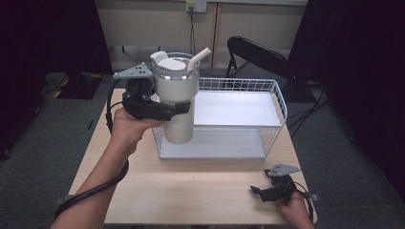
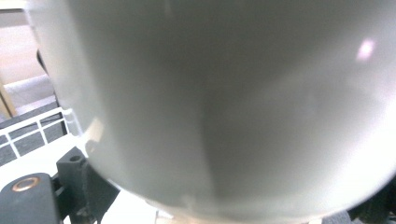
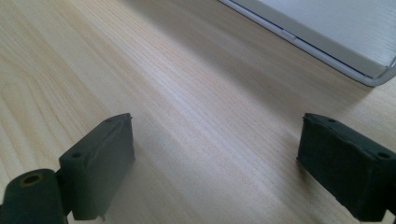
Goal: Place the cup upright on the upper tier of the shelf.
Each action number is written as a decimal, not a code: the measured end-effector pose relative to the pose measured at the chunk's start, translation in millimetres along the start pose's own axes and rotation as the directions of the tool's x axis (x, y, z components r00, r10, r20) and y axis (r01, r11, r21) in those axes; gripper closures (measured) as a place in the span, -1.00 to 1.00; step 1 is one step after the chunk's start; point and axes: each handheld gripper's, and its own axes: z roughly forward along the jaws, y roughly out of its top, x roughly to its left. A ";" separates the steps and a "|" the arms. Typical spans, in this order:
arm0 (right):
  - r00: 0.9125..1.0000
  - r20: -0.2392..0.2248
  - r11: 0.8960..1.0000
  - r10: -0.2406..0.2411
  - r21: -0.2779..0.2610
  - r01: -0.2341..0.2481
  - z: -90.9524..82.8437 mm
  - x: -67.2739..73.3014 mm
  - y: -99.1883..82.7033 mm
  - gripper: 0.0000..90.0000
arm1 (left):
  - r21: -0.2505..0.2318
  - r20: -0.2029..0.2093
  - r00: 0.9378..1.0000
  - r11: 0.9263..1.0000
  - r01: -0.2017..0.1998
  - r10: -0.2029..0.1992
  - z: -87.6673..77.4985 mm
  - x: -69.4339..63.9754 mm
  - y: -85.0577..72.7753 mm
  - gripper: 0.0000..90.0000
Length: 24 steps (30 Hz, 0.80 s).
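Between the left gripper's (image 1: 179, 109) jaws, which clamp its lower body, the white tumbler (image 1: 177, 98) stands upright over the wire basket's (image 1: 277, 100) near-left corner. At five o'clock, well apart, the right gripper (image 1: 260, 192) rests on the desk (image 1: 191, 191), jaws spread wide with nothing between.

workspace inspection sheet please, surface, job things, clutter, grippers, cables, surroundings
surface: light wooden table, bare in front.
job's things: white tumbler with clear lid and straw, held above the front left corner of the white wire basket; the basket sits on the table's far half.
clutter: nothing seen.
grippers: left gripper clamped on the tumbler's side, lifted; right gripper low over the table's near right part, jaws wide apart, holding nothing.
cables: black cable trails from the left gripper along the forearm; more cables on the floor at right.
surroundings: grey carpet, black folding chair behind the basket, wall socket with a plugged cord.
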 end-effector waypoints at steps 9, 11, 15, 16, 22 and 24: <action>1.000 0.000 1.000 0.000 0.000 0.000 0.0 0.0 0.0 -0.78 | 0.007 0.004 1.000 1.000 -0.004 0.004 9.2 2.7 8.6 -0.80; 1.000 0.000 1.000 0.000 0.000 0.000 0.0 0.0 0.0 -0.78 | 0.010 0.001 1.000 1.000 -0.008 0.008 11.6 3.3 10.1 -0.80; 1.000 0.000 1.000 0.000 0.000 0.000 0.0 0.0 0.0 -0.78 | 0.010 -0.002 1.000 1.000 -0.011 0.011 16.4 4.6 13.7 -0.80; 1.000 0.000 1.000 0.000 0.000 0.000 0.0 0.0 0.0 -0.78 | 0.009 -0.003 1.000 1.000 -0.009 0.009 17.2 5.0 14.4 -0.80; 1.000 0.000 1.000 0.000 0.000 0.000 0.0 0.0 0.0 -0.78 | 0.009 -0.023 1.000 1.000 -0.014 0.014 20.9 8.2 21.6 -0.79; 1.000 -0.001 1.000 -0.001 0.001 0.001 0.0 -0.1 0.0 -0.78 | 0.009 -0.032 0.999 1.000 -0.013 0.013 22.3 9.7 24.3 -0.79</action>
